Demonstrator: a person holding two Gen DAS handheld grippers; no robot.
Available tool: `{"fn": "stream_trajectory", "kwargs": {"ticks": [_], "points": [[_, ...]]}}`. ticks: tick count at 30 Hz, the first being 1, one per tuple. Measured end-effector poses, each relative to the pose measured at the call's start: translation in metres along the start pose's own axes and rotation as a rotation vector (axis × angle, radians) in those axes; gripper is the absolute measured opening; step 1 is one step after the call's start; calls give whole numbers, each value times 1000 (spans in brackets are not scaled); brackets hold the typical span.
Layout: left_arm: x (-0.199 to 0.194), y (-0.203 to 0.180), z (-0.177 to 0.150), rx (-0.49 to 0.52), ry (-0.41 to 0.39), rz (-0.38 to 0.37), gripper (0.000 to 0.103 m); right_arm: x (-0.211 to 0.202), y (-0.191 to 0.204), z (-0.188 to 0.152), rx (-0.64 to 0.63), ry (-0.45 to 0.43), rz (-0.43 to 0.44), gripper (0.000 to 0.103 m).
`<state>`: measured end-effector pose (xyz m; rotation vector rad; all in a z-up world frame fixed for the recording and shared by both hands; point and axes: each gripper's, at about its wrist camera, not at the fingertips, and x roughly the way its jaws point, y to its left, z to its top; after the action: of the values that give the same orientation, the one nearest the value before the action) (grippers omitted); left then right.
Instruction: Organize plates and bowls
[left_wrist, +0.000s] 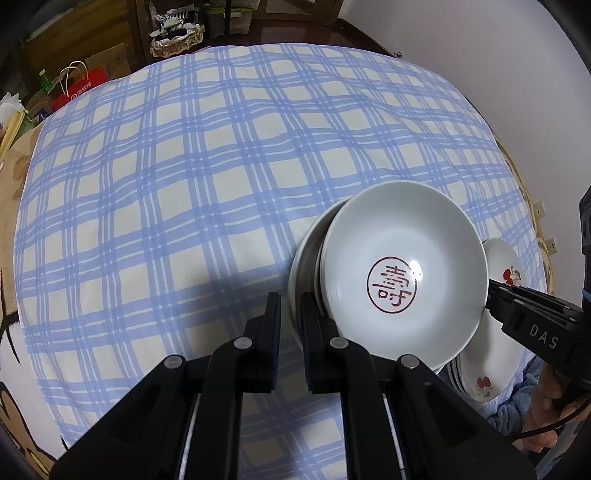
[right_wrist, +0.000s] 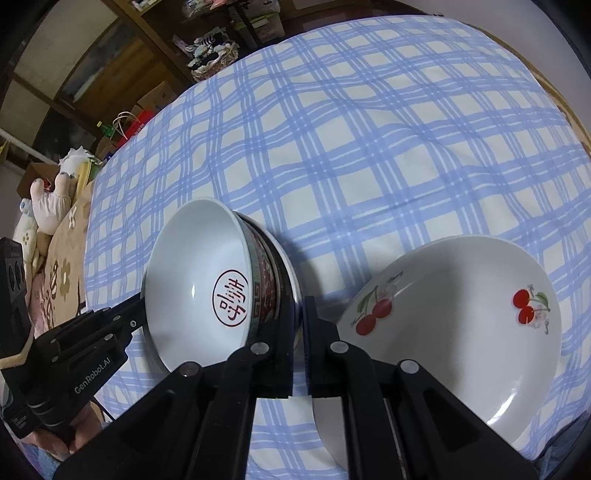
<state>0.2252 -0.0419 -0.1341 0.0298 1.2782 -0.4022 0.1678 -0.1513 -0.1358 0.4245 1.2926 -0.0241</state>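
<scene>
A stack of nested bowls (left_wrist: 402, 258) sits over the blue checked cloth. Its top bowl is white with a red circled character inside (right_wrist: 199, 273) and has a red patterned outside. An outer grey rim (right_wrist: 295, 295) rings the stack. My left gripper (left_wrist: 290, 299) is shut on the stack's left rim and also shows in the right wrist view (right_wrist: 138, 306). My right gripper (right_wrist: 299, 301) is shut on the opposite rim, and its tip shows at the bowl's right edge (left_wrist: 493, 295). Whether the stack rests on the cloth or hangs just above it I cannot tell. Cherry-printed white plates (right_wrist: 461, 332) lie stacked just right of it.
The blue and white checked cloth (left_wrist: 184, 184) covers the table. A basket with an ornament (left_wrist: 177, 37) stands at the far edge. Bags and boxes (left_wrist: 77, 85) crowd the floor beyond, and plush toys (right_wrist: 51, 206) lie at the left. A person's hand (left_wrist: 550, 402) holds the right gripper.
</scene>
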Motion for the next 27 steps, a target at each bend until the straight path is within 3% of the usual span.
{"fn": "stream_trajectory", "kwargs": {"ticks": [11, 15, 19, 22, 27], "points": [[0, 3, 0, -10, 3, 23, 22, -2, -1, -2, 24, -24, 0, 8], [-1, 9, -1, -65, -6, -15, 18, -3, -1, -1, 21, -28, -1, 8], [-1, 2, -3, -52, -32, -7, 6, -2, -1, -1, 19, -26, 0, 8], [-2, -5, -4, -24, -49, 25, 5, 0, -3, 1, 32, -12, 13, 9], [-1, 0, -3, -26, -52, 8, 5, 2, -1, 0, 37, -7, 7, 9]]}}
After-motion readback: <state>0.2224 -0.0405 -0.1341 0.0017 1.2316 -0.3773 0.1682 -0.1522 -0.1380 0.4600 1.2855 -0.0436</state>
